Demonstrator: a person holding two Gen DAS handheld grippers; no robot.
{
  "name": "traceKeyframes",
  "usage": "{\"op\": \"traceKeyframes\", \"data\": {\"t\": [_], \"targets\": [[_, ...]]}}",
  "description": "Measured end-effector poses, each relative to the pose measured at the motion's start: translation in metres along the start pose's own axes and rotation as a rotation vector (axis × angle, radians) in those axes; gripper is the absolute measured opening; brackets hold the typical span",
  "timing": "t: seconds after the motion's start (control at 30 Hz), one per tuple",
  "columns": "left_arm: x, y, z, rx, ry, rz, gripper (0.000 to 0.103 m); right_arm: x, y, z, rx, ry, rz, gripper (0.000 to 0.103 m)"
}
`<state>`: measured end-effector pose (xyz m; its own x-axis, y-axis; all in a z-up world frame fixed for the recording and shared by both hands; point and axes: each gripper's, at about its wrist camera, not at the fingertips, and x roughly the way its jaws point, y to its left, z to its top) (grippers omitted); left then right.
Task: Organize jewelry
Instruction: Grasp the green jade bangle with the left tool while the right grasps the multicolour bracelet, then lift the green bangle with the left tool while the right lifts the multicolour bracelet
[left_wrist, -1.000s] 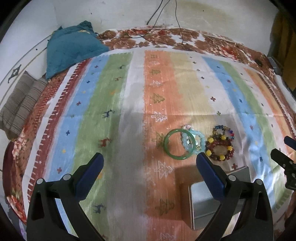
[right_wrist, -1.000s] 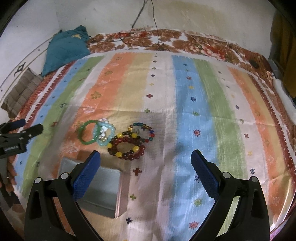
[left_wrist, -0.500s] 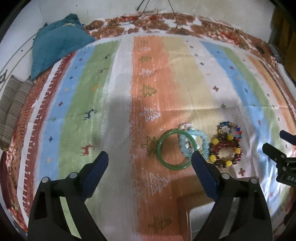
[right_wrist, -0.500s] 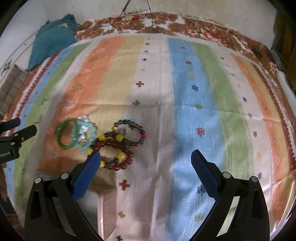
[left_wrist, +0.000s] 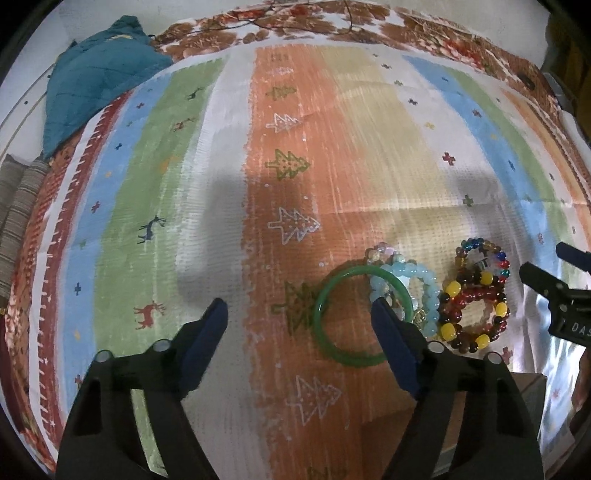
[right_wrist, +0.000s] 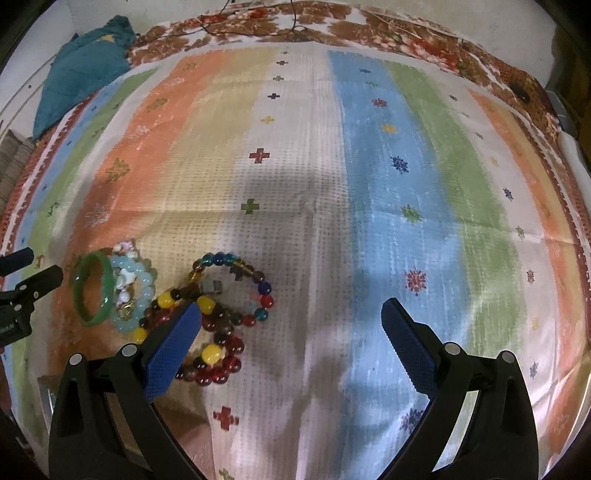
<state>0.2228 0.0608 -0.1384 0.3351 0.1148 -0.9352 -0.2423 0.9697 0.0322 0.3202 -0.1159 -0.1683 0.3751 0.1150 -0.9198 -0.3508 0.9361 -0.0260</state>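
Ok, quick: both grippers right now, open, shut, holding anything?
Left gripper: open, jaws just been closing, nothing between them; glossy green bangle not gripped.
Right gripper: open, empty.

Probably a home bedroom: bed under a striped cloth (left_wrist: 207, 177) printed with trees and deer, floral sheet (left_wrist: 369, 22) beneath, teal quilt (left_wrist: 96, 81) bundled by plain wall.

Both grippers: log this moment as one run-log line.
left gripper: open, jaws just been closing, nothing between | right gripper: open, empty | green bangle, bead bracelets: on striped cloth, untouched
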Motion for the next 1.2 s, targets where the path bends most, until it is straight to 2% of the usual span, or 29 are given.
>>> {"op": "traceKeyframes", "data": {"t": [0.1, 0.17, 0.33, 0.4, 0.5, 0.6, 0.67, 0.73, 0.77, 0.87, 1.2], "targets": [[0.008, -0.002, 0.002, 0.011, 0.018, 0.009, 0.067, 0.008, 0.000, 0.004, -0.007, 0.007, -0.007, 0.098], [0.013, -0.005, 0.002, 0.019, 0.027, 0.012, 0.066, 0.015, 0.001, 0.006, -0.013, 0.021, -0.009, 0.086], [0.026, -0.007, 0.004, 0.034, 0.051, 0.021, 0.058, 0.029, 0.004, 0.008, -0.023, 0.043, -0.009, 0.081], [0.033, -0.009, 0.004, 0.041, 0.063, 0.024, 0.046, 0.036, 0.004, 0.008, -0.022, 0.057, -0.001, 0.074], [0.038, -0.010, 0.005, 0.047, 0.064, 0.029, 0.036, 0.040, 0.006, 0.010, -0.037, 0.059, -0.009, 0.066], [0.043, -0.009, 0.005, 0.043, 0.068, 0.024, 0.033, 0.040, 0.008, 0.010, -0.054, 0.051, -0.004, 0.056], [0.045, -0.011, 0.005, 0.054, 0.064, 0.036, 0.020, 0.040, 0.009, 0.010, -0.063, 0.045, -0.001, 0.042], [0.047, -0.011, 0.006, 0.060, 0.068, 0.051, 0.008, 0.040, 0.012, 0.009, -0.074, 0.044, 0.009, 0.031], [0.047, -0.011, 0.006, 0.061, 0.070, 0.054, 0.008, 0.040, 0.012, 0.009, -0.079, 0.044, 0.012, 0.024], [0.047, -0.009, 0.006, 0.055, 0.068, 0.048, 0.007, 0.040, 0.013, 0.008, -0.086, 0.046, 0.020, 0.012], [0.020, -0.005, 0.011, 0.032, 0.019, 0.017, 0.006, 0.020, 0.014, 0.011, -0.100, 0.000, 0.037, 0.010]]}}
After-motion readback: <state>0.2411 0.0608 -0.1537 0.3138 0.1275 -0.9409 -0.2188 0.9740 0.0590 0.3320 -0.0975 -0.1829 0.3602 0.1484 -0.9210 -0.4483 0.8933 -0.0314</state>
